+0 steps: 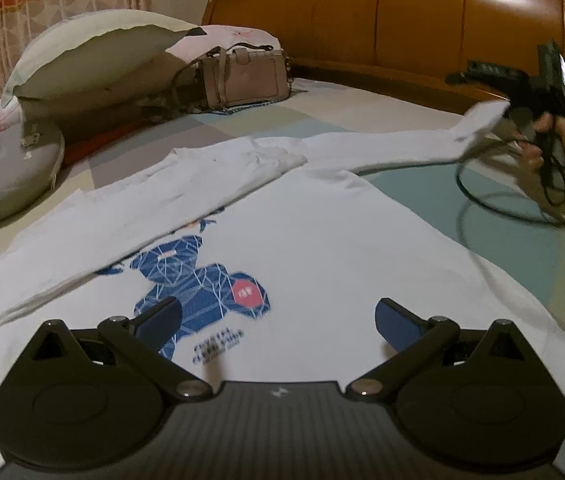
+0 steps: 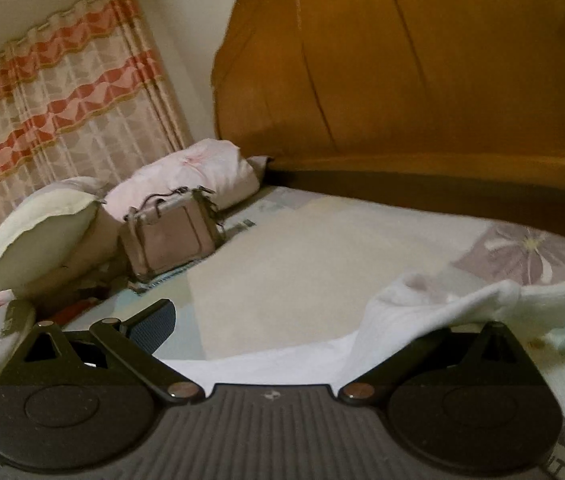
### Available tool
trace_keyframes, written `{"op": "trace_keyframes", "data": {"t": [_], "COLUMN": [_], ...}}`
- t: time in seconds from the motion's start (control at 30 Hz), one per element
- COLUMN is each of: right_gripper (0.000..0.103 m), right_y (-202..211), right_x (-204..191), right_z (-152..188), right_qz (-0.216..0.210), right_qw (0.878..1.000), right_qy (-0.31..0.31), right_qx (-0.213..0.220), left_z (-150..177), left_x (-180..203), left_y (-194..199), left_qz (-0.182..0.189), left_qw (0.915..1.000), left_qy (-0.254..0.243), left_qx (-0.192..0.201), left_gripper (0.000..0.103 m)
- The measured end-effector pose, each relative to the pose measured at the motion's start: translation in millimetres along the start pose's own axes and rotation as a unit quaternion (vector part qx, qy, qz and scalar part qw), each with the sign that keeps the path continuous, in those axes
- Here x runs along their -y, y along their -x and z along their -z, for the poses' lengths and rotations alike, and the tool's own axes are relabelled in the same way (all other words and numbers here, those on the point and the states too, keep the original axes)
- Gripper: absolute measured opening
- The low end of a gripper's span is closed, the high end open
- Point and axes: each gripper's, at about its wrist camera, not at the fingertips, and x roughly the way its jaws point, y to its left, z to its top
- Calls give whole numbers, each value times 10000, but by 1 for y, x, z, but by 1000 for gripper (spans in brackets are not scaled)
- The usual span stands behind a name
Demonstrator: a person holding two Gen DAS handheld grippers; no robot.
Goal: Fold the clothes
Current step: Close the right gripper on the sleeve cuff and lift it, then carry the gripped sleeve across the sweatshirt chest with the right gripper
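Right gripper (image 1: 514, 92), jaw state unclear, should carry white long-sleeve shirt's sleeve (image 1: 402, 148) flat across body; left gripper (image 1: 278, 320) wide, empty.

Matte black two-finger left gripper (image 1: 278, 316) with blue-padded fingers (image 1: 392, 318), silver pivot screws and a ribbed grey body; the matching black right gripper (image 1: 538, 80) trails a looping black cable (image 1: 482, 200).

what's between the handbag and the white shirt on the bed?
Only bare bedsheet between the handbag and the white shirt, clearest in the left wrist view; nothing else lies in that stretch.
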Motion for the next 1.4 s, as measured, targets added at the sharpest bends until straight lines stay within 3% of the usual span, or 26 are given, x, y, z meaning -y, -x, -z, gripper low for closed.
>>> {"op": "trace_keyframes", "data": {"t": [0.57,0.87,1.4], "right_gripper": [103,103,103], "right_y": [-1,-21,-72], "right_x": [-111,-173,-278], "right_z": [-19,-5,30], "right_qz": [-135,-208,-679], "right_qw": [9965,9922,9848], "right_qy": [796,1172,1450], "right_qx": [-202,-373,-671], "left_z": [23,35,57], "left_x": [-31,-53,-84], "left_y": [44,63,82], "left_qz": [691,672,662], "left_qw": [9968,9975,9967], "left_qy": [-250,-81,-124], "left_qx": [-298,-201,-446], "left_gripper": [102,102,102]}}
